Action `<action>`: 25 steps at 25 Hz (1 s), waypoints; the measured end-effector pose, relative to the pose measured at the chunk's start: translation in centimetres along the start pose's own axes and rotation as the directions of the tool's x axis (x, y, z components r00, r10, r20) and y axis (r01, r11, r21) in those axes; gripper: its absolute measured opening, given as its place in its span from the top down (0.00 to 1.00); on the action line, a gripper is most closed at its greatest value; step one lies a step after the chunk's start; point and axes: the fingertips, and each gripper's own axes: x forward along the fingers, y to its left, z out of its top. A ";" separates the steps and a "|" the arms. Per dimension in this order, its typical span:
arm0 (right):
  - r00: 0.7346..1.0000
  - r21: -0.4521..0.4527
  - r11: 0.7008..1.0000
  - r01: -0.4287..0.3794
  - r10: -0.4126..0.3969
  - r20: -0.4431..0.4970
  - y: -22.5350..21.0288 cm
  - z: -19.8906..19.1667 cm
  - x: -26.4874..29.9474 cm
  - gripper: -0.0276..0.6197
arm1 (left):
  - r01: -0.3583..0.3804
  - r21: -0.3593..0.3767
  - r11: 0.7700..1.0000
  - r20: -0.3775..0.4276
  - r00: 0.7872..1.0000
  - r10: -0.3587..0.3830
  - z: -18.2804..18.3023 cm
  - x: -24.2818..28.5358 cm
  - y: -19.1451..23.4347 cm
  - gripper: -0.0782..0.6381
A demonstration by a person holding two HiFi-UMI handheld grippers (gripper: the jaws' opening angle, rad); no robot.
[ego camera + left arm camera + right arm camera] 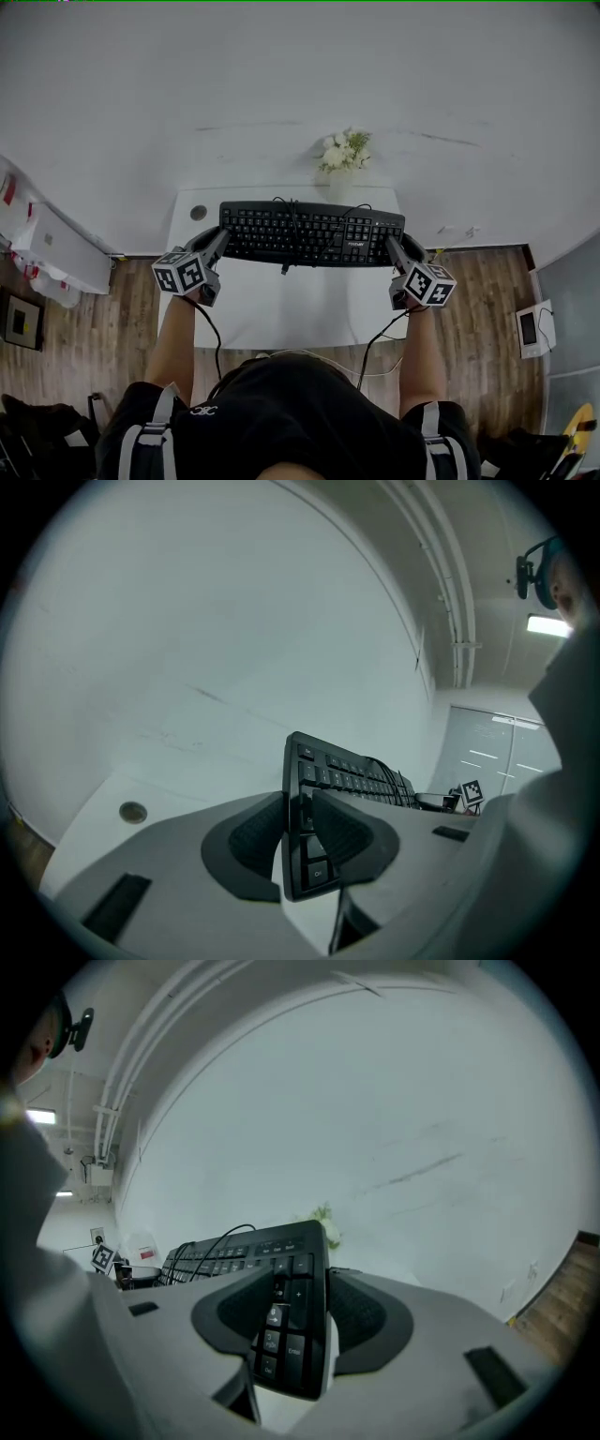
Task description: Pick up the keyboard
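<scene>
Keyboard [309, 234] being held up level across the far edge of the desk [281, 314], and seemingly clear of its top, judging by the two gripper views, where the white surface is lying well below the black body. Holding it by both short ends: left gripper [218, 241] clamping the left end, right gripper [395, 246] clamping the right end by the number pad. Fingers [255, 841] of the left one standing partly closed, one pad pressing on the key face and the other on the underside, with the edge of the keyboard between them. Fingers [364, 1312] of the right one standing somewhat wider, yet also pressing on both faces, with nothing else between them. Gripping at the two ends probably for balance, keeping such a long board from tipping or twisting. Cable [292, 225] lying looped over the keys and hanging a little off the near side, so probably not pulling against anything. Flowers [344, 150] standing by the far edge of the desk, near the keyboard but apart from it. Picking up seeming nearly done, with only a steady hold remaining.
</scene>
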 end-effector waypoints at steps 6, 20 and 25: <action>0.984 -0.085 0.996 -0.004 0.019 0.177 2.2 9.1 -1.5 0.68 | 0.051 0.096 0.994 0.173 0.983 -0.067 8.6 -0.9 -3.7 0.74; 0.928 -0.195 0.981 0.001 0.072 0.366 7.1 18.7 -3.3 0.70 | 0.064 0.202 0.977 0.321 0.938 -0.128 17.3 -2.7 -5.8 0.74; 0.923 -0.186 0.982 -0.004 0.075 0.376 7.1 18.9 -3.5 0.72 | 0.062 0.196 0.979 0.326 0.937 -0.125 17.3 -2.7 -5.7 0.74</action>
